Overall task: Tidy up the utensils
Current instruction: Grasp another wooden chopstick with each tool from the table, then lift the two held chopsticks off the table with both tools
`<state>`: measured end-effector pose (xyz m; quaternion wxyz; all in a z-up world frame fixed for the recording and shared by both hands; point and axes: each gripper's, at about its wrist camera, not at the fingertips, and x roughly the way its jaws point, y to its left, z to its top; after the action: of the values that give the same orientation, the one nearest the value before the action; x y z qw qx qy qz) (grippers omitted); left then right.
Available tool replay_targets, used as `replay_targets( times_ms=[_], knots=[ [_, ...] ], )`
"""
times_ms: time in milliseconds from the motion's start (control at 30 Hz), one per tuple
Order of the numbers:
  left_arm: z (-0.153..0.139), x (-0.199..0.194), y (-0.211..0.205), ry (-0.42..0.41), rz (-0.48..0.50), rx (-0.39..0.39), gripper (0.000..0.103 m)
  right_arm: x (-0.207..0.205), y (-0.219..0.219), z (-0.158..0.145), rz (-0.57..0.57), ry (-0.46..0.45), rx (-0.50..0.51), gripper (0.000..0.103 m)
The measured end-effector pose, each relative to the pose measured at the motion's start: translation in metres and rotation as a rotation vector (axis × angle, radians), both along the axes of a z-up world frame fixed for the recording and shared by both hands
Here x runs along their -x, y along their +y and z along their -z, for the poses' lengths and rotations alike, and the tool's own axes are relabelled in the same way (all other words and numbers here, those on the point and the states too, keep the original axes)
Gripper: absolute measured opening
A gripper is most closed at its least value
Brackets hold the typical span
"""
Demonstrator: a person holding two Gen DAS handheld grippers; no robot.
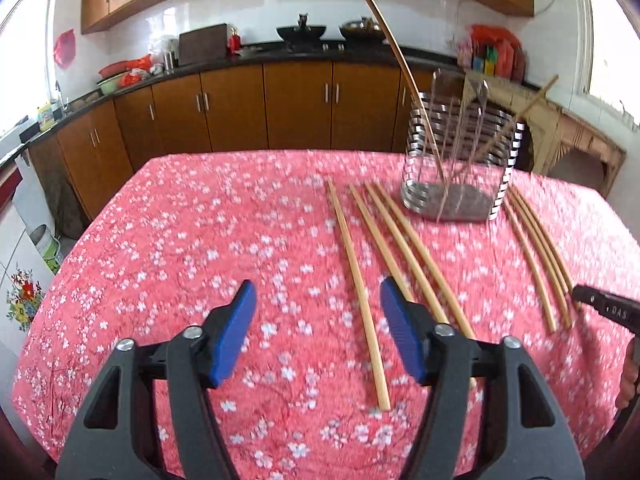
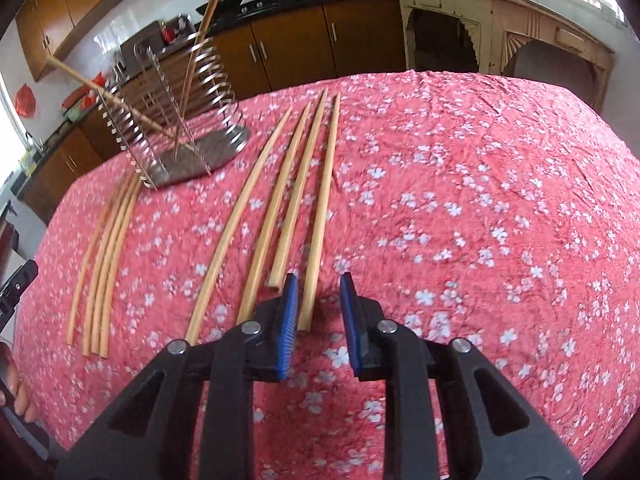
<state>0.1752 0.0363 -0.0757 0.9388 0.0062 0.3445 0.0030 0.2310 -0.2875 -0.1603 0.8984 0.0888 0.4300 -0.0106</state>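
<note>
A wire utensil holder (image 1: 460,160) (image 2: 176,120) stands on the pink flowered tablecloth (image 1: 200,240) with two chopsticks leaning in it. Several bamboo chopsticks (image 1: 412,256) lie in front of it, and three more (image 1: 536,248) lie to its right. My left gripper (image 1: 317,286) is wide open low over the cloth, and the leftmost chopstick (image 1: 362,300) runs between its fingers, untouched. My right gripper (image 2: 320,280) is narrowly open, with the near end of one chopstick (image 2: 316,264) lying in the gap, clear of both pads. Other loose chopsticks (image 2: 100,264) lie further left.
Brown kitchen cabinets (image 1: 296,104) and a dark counter run behind the table. A cream wooden cupboard (image 2: 500,28) stands past the far edge. The other gripper's black body (image 1: 604,308) (image 2: 16,284) and a hand (image 2: 18,392) show at each view's side.
</note>
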Motion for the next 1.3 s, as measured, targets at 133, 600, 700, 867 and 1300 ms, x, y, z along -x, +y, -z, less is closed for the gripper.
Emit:
replay_targets(
  times_ms=[133, 600, 700, 867, 1300],
  knots=[
    [0.005, 0.005, -0.002, -0.001, -0.004, 0.021, 0.09, -0.003, 0.007, 0.001, 0.006, -0.001, 0.027, 0.016],
    [0.029, 0.0, -0.009, 0.116, 0.042, 0.044, 0.08, -0.03, -0.06, -0.002, 0.223, 0.019, 0.022, 0.007],
    [0.038, -0.005, -0.011, 0.179, 0.049, 0.06, 0.067, -0.028, -0.07, -0.002, 0.237, 0.021, 0.012, 0.007],
    [0.044, -0.004, -0.017, 0.196, 0.053, 0.049, 0.056, -0.03, -0.069, -0.001, 0.233, 0.015, 0.047, 0.007],
    [0.043, -0.045, -0.003, 0.211, 0.025, -0.039, 0.007, -0.045, -0.085, -0.002, 0.276, 0.009, 0.073, 0.007]
  ],
)
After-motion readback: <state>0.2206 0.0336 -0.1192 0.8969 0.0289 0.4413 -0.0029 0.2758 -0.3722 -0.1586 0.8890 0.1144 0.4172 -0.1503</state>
